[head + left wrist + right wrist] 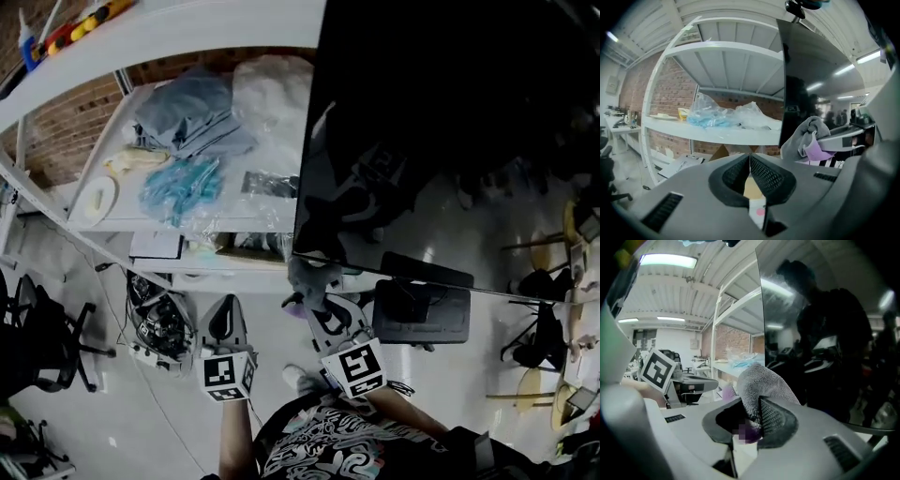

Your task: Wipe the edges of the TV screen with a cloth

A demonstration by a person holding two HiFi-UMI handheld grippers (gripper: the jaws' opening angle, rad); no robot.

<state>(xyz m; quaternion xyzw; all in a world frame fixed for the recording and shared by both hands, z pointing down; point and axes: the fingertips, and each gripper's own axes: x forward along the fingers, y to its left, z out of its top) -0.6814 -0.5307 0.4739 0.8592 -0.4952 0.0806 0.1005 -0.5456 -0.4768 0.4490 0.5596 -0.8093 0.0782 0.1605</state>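
The grey cloth point(761, 383) is bunched and pinched between the closed jaws of the right gripper point(752, 414), with its fold rising above the pads. In the head view the cloth point(307, 275) sits at the lower left corner of the TV screen point(441, 141), against or just beside the edge; contact cannot be settled. The screen stands upright, black and glossy, mirroring the person and the room. The left gripper point(750, 168) is held off to the left, apart from the screen, its jaws brought together with nothing between them. Its view shows the cloth point(805, 137) to the right by the screen's edge. Behind and to the left stands a white shelf point(127, 211) bearing a bag of blue items point(183, 183).
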